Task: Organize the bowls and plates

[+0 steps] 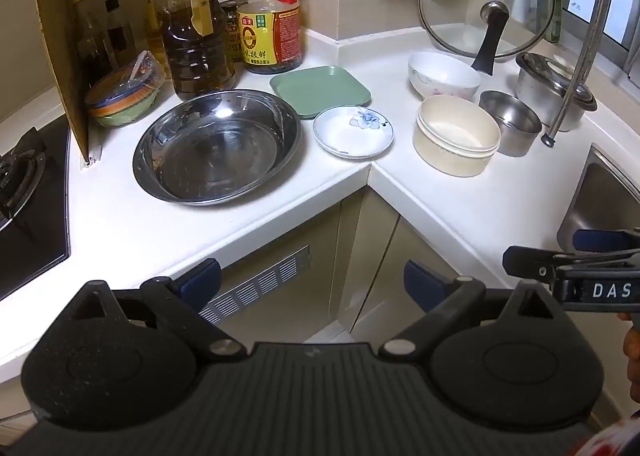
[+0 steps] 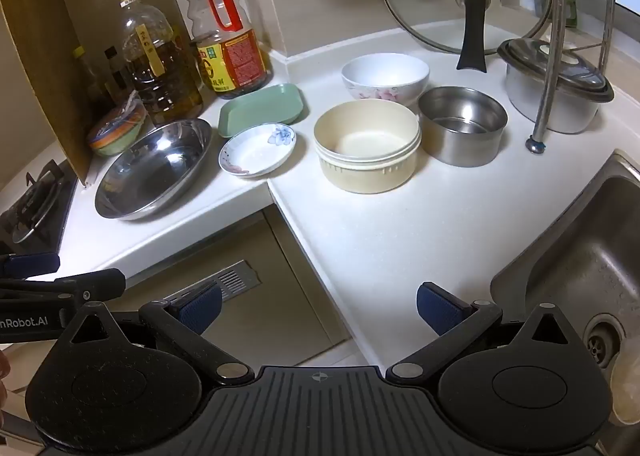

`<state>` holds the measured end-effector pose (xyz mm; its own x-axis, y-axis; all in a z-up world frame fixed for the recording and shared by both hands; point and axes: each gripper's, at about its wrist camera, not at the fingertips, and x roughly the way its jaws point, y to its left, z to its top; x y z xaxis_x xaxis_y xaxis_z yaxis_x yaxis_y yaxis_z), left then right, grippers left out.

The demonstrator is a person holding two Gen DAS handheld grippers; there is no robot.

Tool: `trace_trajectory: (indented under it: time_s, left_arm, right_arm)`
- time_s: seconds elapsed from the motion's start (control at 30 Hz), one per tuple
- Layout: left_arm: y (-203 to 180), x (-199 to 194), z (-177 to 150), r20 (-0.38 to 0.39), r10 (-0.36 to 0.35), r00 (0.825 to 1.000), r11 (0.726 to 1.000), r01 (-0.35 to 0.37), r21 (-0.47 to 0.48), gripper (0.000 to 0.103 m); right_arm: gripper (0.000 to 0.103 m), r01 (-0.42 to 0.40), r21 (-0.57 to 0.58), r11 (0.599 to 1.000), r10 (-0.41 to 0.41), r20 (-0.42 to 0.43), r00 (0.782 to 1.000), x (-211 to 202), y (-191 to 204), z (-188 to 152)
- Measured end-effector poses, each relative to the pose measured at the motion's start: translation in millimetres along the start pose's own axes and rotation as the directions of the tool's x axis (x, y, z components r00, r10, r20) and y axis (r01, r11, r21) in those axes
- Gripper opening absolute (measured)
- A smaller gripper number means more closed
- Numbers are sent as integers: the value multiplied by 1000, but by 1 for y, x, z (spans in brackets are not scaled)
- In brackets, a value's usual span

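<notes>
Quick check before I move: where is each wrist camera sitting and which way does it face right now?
Left wrist: on the left gripper, tilted down at the counter corner, steel basin nearest; own open fingers, the right gripper at the right edge.
Right wrist: on the right gripper, tilted down, cream bowl ahead, sink right; own open fingers, left gripper at left.
Shared: basin, green plate, flowered saucer, bowls.
</notes>
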<state>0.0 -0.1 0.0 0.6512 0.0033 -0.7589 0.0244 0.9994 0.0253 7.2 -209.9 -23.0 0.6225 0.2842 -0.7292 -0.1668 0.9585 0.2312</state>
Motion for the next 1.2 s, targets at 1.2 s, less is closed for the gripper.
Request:
trace_trajectory:
  time_s: [1.2]
  left_arm:
    - [4,2,0,-5,-6,1000,1000,6,-23,97]
  right_arm:
    - [103,6,-2,1000,-6,-3,1000,1,2,1]
